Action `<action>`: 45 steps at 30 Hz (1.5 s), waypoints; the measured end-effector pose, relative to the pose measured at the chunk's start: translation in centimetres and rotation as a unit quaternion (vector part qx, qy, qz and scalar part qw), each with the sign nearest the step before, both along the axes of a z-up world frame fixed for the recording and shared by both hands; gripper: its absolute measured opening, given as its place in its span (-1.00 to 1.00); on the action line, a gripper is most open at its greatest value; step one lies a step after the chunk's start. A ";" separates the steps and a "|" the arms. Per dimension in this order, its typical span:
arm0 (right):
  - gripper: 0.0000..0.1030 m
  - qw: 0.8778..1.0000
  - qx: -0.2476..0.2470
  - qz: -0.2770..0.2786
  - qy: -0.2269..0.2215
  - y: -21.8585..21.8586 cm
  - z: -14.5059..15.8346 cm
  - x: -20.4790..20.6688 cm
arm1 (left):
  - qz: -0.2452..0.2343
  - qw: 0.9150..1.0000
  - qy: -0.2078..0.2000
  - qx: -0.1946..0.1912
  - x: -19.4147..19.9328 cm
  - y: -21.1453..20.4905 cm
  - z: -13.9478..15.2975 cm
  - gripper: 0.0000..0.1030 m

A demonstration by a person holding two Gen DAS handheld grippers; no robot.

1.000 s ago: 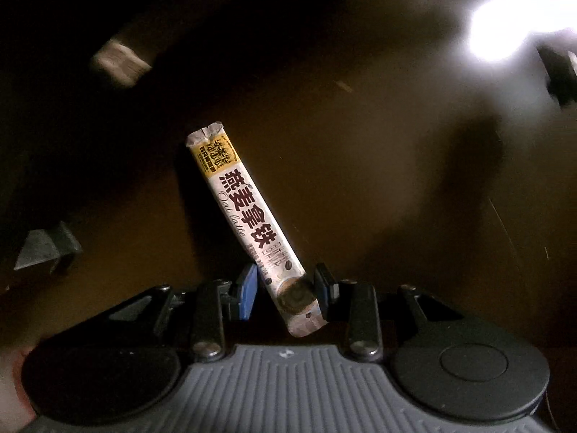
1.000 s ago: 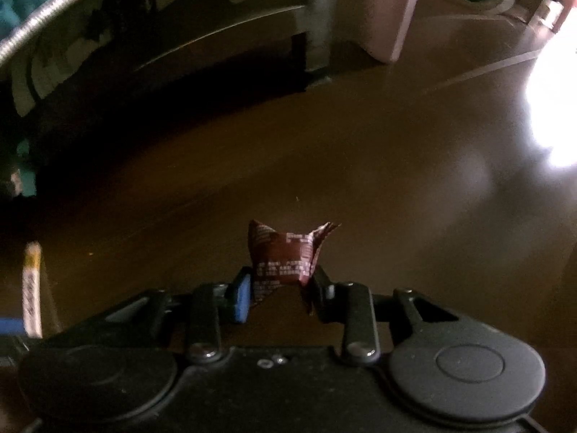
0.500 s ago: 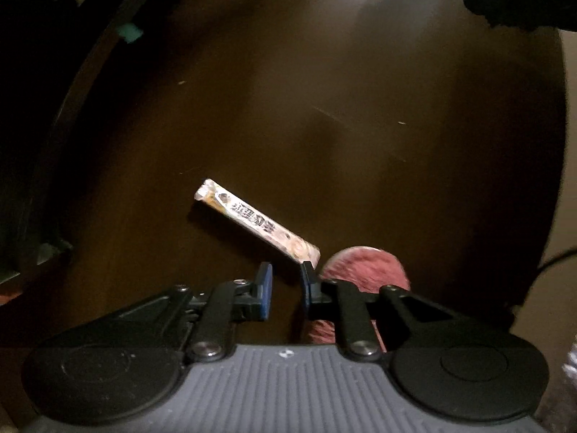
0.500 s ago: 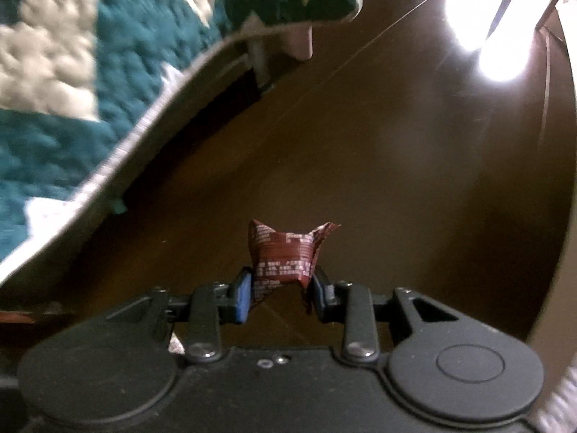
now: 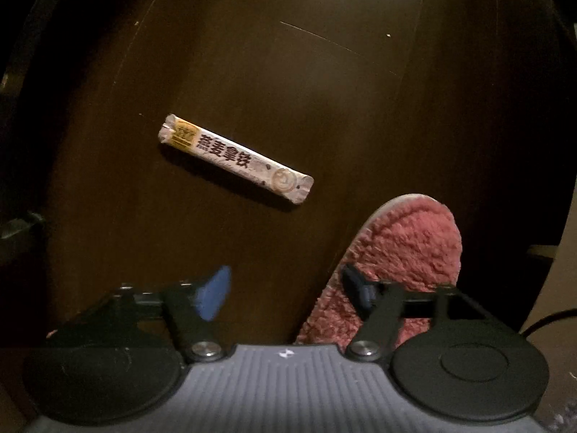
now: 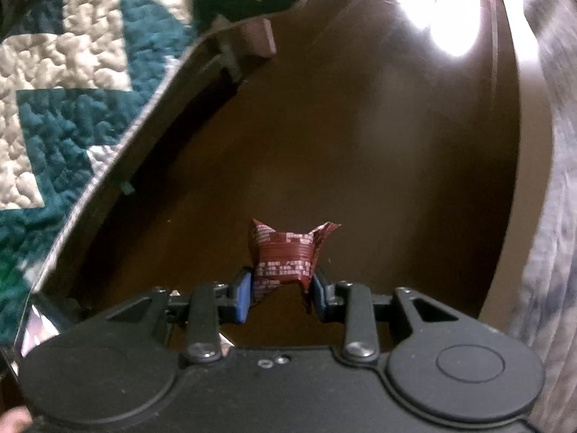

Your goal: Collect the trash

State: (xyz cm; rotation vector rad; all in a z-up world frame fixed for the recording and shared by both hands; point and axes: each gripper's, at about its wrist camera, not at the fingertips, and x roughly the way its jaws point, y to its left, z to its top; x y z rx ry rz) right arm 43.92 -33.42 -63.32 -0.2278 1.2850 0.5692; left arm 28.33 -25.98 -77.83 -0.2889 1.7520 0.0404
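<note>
Left wrist view: a long, narrow white-and-yellow instant-drink sachet with dark printed characters (image 5: pixel 236 158) lies flat on the dark brown wooden floor (image 5: pixel 324 90), just left of the frame's centre. Its long axis runs diagonally, the yellow-labelled crimped end pointing to the upper left and the end with the round emblem pointing to the lower right. It lies apart from the left gripper (image 5: pixel 285 290), whose blue-padded fingers stand wide and are opening, with nothing between them. A fuzzy dusty-pink slipper (image 5: pixel 404 249) sits at the lower right, its toe just beside the sachet's lower-right end without touching it; the gripper's right-hand finger overlaps the slipper in the picture.

In the right wrist view, the right gripper (image 6: pixel 281 297) is closed partway on a crumpled dark red foil wrapper with small white print (image 6: pixel 286 252). The blue pads (image 6: pixel 243 297) press on its lower part from both sides, and its two torn corners stick up toward the top of the frame. The wrapper hangs above the brown floor at lower centre. A teal-and-cream quilted bedspread (image 6: pixel 72 72) fills the upper left, and a bright glare (image 6: pixel 443 11) marks the upper right.
</note>
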 end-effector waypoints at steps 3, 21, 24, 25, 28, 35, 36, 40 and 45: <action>-0.36 1.000 0.012 -0.027 0.006 -1.1 -1.4 -0.4 | 0.025 0.999 -0.009 0.026 0.6 0.4 -0.9 0.36; -0.35 0.997 0.066 -0.042 0.008 -2.4 -3.8 -0.5 | 0.279 0.958 0.043 0.057 4.6 7.6 -8.7 0.36; -0.35 0.997 0.069 -0.045 0.007 -2.3 -3.9 -0.4 | 0.298 0.952 0.052 0.041 4.4 8.0 -9.4 0.38; -0.35 0.996 0.071 -0.045 0.005 -2.3 -3.9 -0.5 | 0.306 0.950 0.053 0.037 4.3 8.2 -9.5 0.40; -0.35 0.996 0.073 -0.045 -0.001 -2.2 -4.0 -0.4 | 0.309 0.949 0.051 0.035 4.3 8.2 -9.4 0.40; -0.35 0.997 0.069 -0.043 -0.009 -1.8 -4.2 -0.5 | 0.287 0.956 0.044 0.039 4.1 8.6 -9.0 -0.04; -0.35 0.997 0.066 -0.040 -0.010 -1.7 -4.3 -0.6 | 0.281 0.958 0.040 0.040 4.1 8.6 -9.0 -0.33; -0.35 0.998 0.048 -0.027 -0.013 -1.0 -4.7 -1.3 | 0.236 0.970 0.026 0.052 4.5 8.8 -8.5 -0.42; -0.36 0.999 0.027 -0.006 -0.026 -0.5 -4.8 -1.9 | 0.212 0.976 0.013 0.052 4.1 9.9 -6.1 -0.43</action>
